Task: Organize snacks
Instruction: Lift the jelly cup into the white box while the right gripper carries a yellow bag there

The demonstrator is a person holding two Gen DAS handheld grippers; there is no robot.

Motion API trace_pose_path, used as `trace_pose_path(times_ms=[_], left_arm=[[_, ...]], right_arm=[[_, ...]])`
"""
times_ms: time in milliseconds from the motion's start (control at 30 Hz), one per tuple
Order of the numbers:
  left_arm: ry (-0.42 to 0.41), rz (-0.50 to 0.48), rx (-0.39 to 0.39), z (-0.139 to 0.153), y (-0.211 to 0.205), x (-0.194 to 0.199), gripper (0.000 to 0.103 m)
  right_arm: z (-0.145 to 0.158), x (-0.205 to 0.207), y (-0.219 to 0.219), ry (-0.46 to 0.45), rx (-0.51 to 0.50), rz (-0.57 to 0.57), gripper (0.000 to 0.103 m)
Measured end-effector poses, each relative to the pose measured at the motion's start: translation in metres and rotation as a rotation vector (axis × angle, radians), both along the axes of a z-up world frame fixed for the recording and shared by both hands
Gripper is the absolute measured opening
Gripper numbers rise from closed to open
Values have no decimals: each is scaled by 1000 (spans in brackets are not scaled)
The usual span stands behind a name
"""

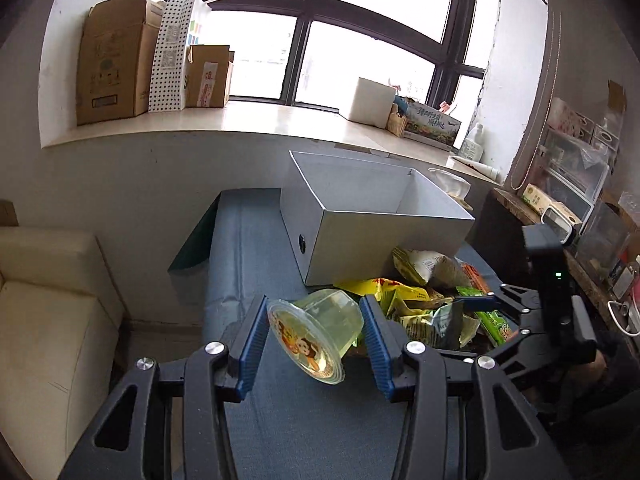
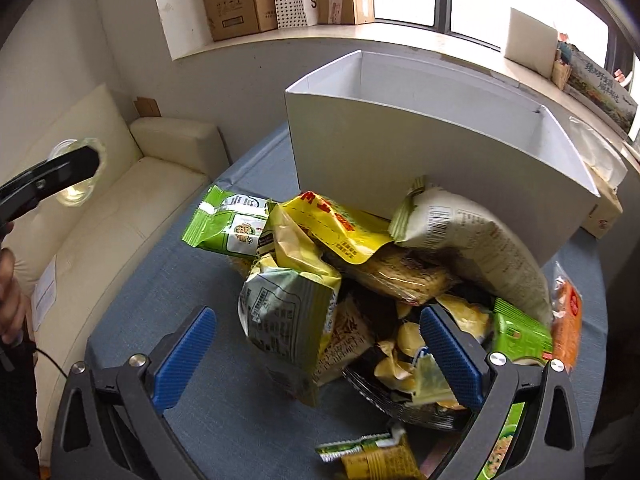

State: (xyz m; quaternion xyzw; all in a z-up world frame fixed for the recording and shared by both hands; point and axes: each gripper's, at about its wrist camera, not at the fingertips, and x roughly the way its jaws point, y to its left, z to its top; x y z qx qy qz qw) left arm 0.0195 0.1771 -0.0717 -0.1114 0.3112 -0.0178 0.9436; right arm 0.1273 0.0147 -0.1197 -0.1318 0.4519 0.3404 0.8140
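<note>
The left gripper (image 1: pixel 316 340) is clamping a clear jelly cup (image 1: pixel 316 332) above the blue table (image 1: pixel 256 248). The right gripper (image 2: pixel 316 360) is hanging wide apart over the snack pile (image 2: pixel 340 264), beside the white box (image 2: pixel 400 160)

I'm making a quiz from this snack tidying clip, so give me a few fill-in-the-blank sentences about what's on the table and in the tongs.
1. The left tongs are shut on a clear ____ with a cartoon lid.
2. The white box behind the snack pile is ____ inside, as far as shown.
3. The right tongs are ____, above the pile.
4. The table is covered with a ____ cloth.

Missing words: jelly cup; empty; open; blue
</note>
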Motion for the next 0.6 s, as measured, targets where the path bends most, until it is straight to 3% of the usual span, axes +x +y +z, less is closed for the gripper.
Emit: trace_pose_path(times_ms=[33, 100, 300, 433, 600], left_arm=[[4, 6, 0, -1, -1, -3, 51], [12, 6, -1, -2, -3, -5, 51], [-6, -22, -16, 5, -11, -3, 51], [-20, -59, -12, 16, -23, 13, 51], [-56, -128, 19, 37, -46, 49, 51]], right_arm=[[-6, 4, 2, 26, 8, -6, 95], [-16, 10, 5, 115, 75, 23, 52], [-3, 4, -13, 117, 133, 6, 45], [32, 1, -48, 93, 240, -21, 45], [76, 25, -99, -9, 328, -139, 45]])
